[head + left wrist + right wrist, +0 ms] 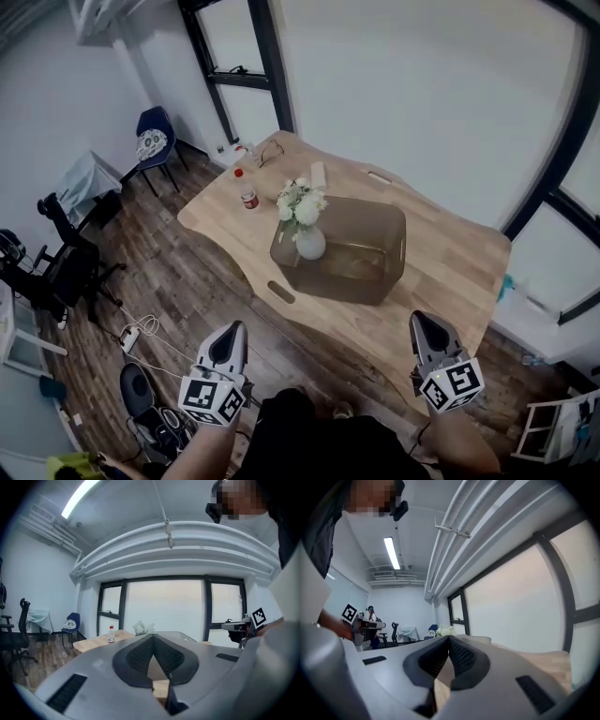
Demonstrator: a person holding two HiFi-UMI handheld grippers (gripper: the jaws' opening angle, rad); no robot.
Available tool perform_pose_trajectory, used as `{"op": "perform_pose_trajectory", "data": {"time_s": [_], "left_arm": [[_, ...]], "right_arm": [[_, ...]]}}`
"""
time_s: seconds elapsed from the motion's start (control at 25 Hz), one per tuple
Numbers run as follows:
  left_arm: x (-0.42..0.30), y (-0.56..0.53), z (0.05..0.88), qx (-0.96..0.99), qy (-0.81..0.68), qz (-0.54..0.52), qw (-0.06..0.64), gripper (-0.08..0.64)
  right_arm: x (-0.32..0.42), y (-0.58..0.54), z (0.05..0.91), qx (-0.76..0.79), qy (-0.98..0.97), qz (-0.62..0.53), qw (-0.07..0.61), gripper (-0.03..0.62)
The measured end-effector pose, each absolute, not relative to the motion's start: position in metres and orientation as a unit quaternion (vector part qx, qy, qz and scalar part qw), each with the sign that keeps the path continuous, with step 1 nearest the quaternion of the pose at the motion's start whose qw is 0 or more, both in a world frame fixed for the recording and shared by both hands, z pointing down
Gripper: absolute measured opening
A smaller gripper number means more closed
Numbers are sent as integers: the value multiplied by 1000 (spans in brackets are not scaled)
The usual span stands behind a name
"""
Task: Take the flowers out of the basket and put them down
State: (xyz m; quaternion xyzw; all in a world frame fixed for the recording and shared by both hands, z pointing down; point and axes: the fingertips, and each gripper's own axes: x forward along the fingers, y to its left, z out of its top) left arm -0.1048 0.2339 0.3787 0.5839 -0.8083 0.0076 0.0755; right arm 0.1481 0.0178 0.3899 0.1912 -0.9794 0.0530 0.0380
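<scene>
Left gripper (pixel 232 336) and right gripper (pixel 424 328) both have their jaws pressed together, empty. At 12 o'clock beyond them, the basket (pixel 373 212) sits on the table (pixel 450 255). The flowers (pixel 300 202), in a white vase (pixel 310 244), stand at its 9 o'clock end.

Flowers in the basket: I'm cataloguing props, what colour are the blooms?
The flowers are white, seen best in the head view.
</scene>
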Motion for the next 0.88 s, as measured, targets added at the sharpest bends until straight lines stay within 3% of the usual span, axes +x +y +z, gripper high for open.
{"op": "perform_pose_trajectory", "data": {"time_s": [0.4, 0.88], "left_arm": [[-159, 189, 372, 602, -797, 7, 56, 5], [-254, 90, 369, 664, -746, -28, 43, 5]], "right_arm": [[98, -15, 380, 192, -979, 66, 21, 23], [-11, -62, 334, 184, -983, 4, 11, 23]]}}
